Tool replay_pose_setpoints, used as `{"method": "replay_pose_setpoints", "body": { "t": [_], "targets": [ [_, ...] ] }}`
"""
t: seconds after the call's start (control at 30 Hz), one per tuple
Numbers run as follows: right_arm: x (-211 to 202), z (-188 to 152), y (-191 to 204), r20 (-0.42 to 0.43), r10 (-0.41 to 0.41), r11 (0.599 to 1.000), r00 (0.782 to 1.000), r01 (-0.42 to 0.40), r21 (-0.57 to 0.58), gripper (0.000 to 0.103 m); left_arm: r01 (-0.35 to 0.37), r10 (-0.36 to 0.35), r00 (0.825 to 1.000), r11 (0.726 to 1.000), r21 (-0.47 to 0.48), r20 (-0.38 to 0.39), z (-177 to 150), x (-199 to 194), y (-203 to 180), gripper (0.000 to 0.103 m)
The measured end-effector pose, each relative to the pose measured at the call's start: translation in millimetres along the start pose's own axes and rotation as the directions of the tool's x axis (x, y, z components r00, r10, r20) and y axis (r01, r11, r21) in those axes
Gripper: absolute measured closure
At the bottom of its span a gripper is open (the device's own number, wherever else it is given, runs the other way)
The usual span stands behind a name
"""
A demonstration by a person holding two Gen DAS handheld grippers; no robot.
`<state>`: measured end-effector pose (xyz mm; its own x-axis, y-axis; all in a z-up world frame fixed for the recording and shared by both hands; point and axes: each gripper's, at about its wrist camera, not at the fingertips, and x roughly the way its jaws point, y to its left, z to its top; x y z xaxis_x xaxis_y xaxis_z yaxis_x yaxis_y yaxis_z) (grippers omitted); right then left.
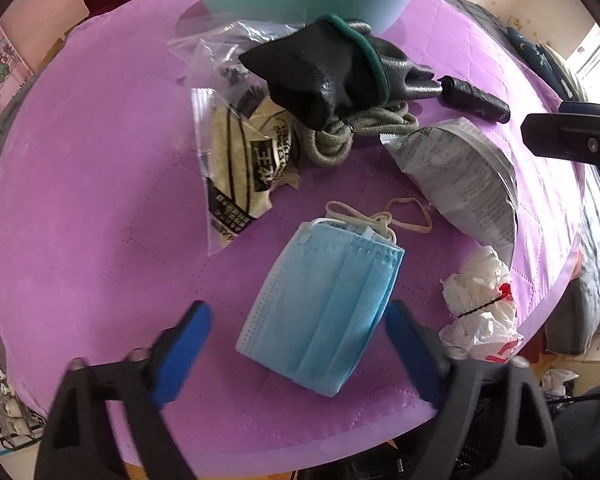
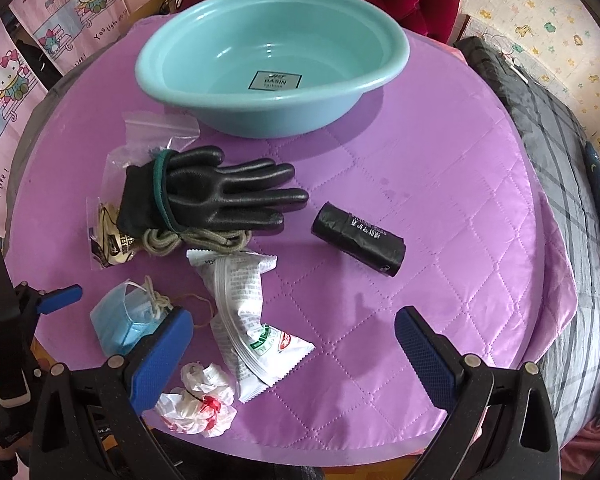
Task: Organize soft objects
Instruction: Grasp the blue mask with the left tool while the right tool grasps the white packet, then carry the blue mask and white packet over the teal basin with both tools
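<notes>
While the left tongs (image 1: 296, 344) stood apart around the blue mask (image 1: 324, 304) on the table (image 1: 92, 208), only the right view showed the basin's (image 2: 272, 60) labelled interior. The right tongs (image 2: 292, 344) gaped over bare quilting, empty.

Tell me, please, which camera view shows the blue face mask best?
The left wrist view: the blue face mask lies whole and central between the left gripper's open fingers. In the right wrist view it sits small at the left, partly hidden behind a finger of the right gripper.
</notes>
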<state>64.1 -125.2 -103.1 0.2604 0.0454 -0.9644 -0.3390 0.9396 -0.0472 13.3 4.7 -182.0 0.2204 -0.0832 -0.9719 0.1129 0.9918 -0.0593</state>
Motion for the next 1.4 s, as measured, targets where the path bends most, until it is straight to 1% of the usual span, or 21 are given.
{"method": "replay_pose_setpoints", "body": {
  "t": [0.07,0.1,0.13,0.17,0.2,0.23,0.27,0.3,0.37,0.5,0.67,0.9,1.07,1.1,1.17,1.2,1.23,1.27,1.3,1.33,1.4],
  "targets": [
    [3,2,0,-0.004,0.002,1.000,1.000,-0.002,-0.003,0.000,0.009,-0.009,1.000,1.000,0.007,-0.012,1,6,-2,0.033],
    [4,3,1,-0.004,0.002,1.000,1.000,-0.002,-0.005,0.000,0.018,-0.018,1.000,1.000,0.012,-0.015,3,10,-4,0.036],
    [6,4,1,-0.005,0.003,1.000,1.000,-0.003,-0.006,0.000,0.020,-0.020,1.000,1.000,0.015,-0.014,5,13,-7,0.042],
    [6,5,1,-0.008,0.003,1.000,1.000,-0.003,-0.006,0.000,0.030,-0.030,1.000,0.999,0.018,-0.009,5,13,-8,0.060],
    [7,5,1,-0.009,0.004,1.000,1.000,-0.004,-0.007,0.000,0.041,-0.041,0.999,0.999,0.024,-0.003,5,12,-10,0.070],
    [7,6,1,-0.010,0.005,1.000,1.000,-0.005,-0.007,0.000,0.041,-0.041,0.999,0.999,0.028,0.000,6,9,-12,0.073],
    [7,6,0,-0.013,0.006,1.000,1.000,-0.006,-0.008,0.000,0.047,-0.047,0.999,0.998,0.035,0.004,6,8,-13,0.079],
    [8,6,0,-0.013,0.007,1.000,1.000,-0.007,-0.010,0.000,0.065,-0.065,0.998,0.997,0.039,0.005,6,7,-13,0.081],
    [9,7,0,-0.014,0.010,1.000,1.000,-0.010,-0.010,0.000,0.075,-0.076,0.997,0.997,0.032,0.016,6,4,-12,0.087],
    [16,9,2,-0.017,0.020,1.000,1.000,-0.020,-0.018,0.000,0.091,-0.091,0.996,0.996,0.013,0.021,10,-11,-10,0.089],
    [35,12,8,-0.030,0.039,0.999,0.999,-0.040,-0.036,0.000,0.068,-0.068,0.997,0.997,-0.022,0.026,6,-21,-3,0.089],
    [70,10,23,-0.083,0.065,0.995,0.994,-0.071,-0.069,0.000,0.042,-0.039,0.999,0.996,-0.083,0.038,1,-40,14,0.089],
    [82,14,30,-0.069,0.082,0.993,0.994,-0.088,-0.083,0.001,0.033,-0.028,0.998,0.993,-0.116,0.047,-6,-47,25,0.089],
    [84,16,31,-0.068,0.094,0.991,0.993,-0.100,-0.084,0.003,0.031,-0.025,0.998,0.992,-0.120,0.049,-7,-48,26,0.089],
    [88,21,36,-0.074,0.115,0.989,0.991,-0.122,-0.088,0.011,0.025,-0.018,0.998,0.991,-0.130,0.053,-14,-57,28,0.089],
    [91,22,38,-0.077,0.123,0.987,0.989,-0.130,-0.093,0.019,0.023,-0.016,0.998,0.990,-0.136,0.054,-16,-60,29,0.089],
    [93,26,42,-0.082,0.123,0.986,0.989,-0.131,-0.098,0.029,0.021,-0.014,0.998,0.990,-0.140,0.053,-11,-57,26,0.089],
    [96,27,44,-0.092,0.125,0.985,0.988,-0.135,-0.105,0.035,0.020,-0.012,0.998,0.989,-0.144,0.054,-11,-58,27,0.089],
    [99,27,45,-0.100,0.129,0.984,0.987,-0.140,-0.107,0.053,0.019,-0.011,0.998,0.989,-0.147,0.056,-11,-59,28,0.089],
    [99,29,45,-0.105,0.151,0.981,0.983,-0.161,-0.103,0.065,0.018,-0.009,0.998,0.989,-0.149,0.058,-12,-60,28,0.089],
    [99,30,47,-0.104,0.164,0.979,0.981,-0.175,-0.108,0.071,0.014,-0.005,0.998,0.988,-0.153,0.061,-11,-59,29,0.089]
  ]
}}
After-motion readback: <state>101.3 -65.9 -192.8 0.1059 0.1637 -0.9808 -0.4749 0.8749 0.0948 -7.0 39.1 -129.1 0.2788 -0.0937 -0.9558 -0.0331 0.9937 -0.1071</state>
